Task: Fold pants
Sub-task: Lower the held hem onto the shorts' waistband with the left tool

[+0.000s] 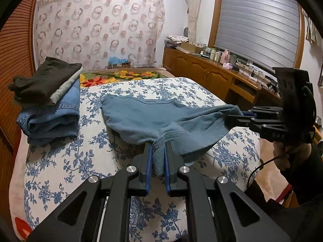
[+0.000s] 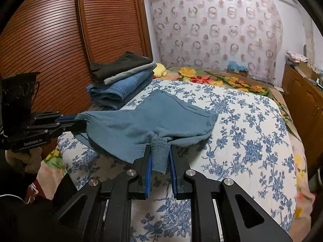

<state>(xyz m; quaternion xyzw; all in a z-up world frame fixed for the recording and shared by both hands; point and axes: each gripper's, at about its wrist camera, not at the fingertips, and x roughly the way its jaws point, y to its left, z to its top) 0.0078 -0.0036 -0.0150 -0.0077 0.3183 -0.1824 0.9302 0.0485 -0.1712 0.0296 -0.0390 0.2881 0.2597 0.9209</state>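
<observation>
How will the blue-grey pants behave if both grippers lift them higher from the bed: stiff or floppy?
Probably floppy: the pants already sag between the left gripper and the right gripper. The knit looks soft, so likely light. The ribbed cuffs bunch inside the pads, so slipping seems unlikely.

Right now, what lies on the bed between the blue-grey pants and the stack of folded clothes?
Nothing: in the left wrist view only bare floral bedspread separates the blue-grey pants from the stack of folded clothes. The right wrist view agrees.
</observation>
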